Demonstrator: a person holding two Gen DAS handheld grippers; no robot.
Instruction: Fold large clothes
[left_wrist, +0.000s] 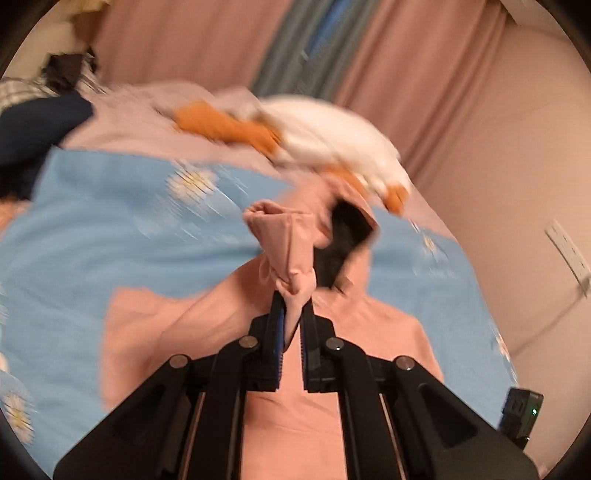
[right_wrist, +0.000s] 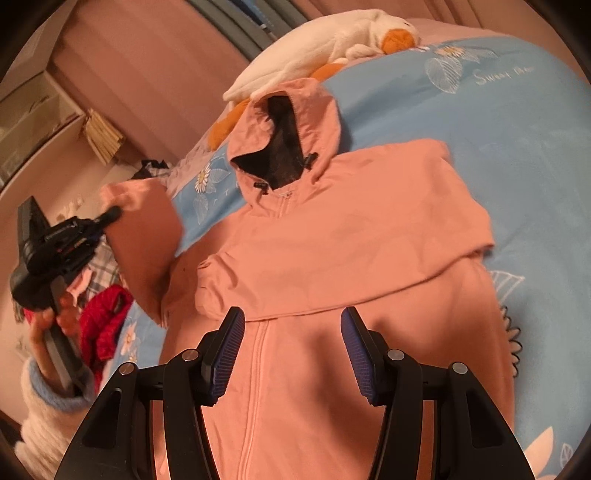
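A pink hooded jacket (right_wrist: 332, 236) is laid out front side up on the bed (right_wrist: 498, 122), on a light blue cover w/ daisy prints, hood (right_wrist: 284, 136) pointing toward the far end where a white and orange plush duck (right_wrist: 325, 48) is parked. One sleeve (right_wrist: 424, 218) is seen folded across the chest, its cuff ending just past the zipper line. The other sleeve (left_wrist: 284, 243) is pinched in the left gripper (left_wrist: 293, 295), jaws squeezed nearly together on the bunched fabric, cuff end sticking up past the fingertips and lifted off the bed; the left wrist view is pretty blurry tbh, but the grip on the cloth is clear enough. From the right wrist view the same sleeve is seen hanging raised at the jacket's side, w/ the left gripper (right_wrist: 110, 214) clamped at its top and the person's hand (right_wrist: 48, 317) wrapped round the handle. The right gripper (right_wrist: 291, 325) is spread wide, nothing between the blue pads (right_wrist: 225, 354), held over the lower front of the jacket approx in line w/ the zipper (right_wrist: 255, 387), fingertips just short of the folded sleeve's edge; whether the pads are touching the fabric can't be told. A pile of other clothes, red knit (right_wrist: 107, 321) and plaid bits, is seen off at the bed's edge beside the raised sleeve.
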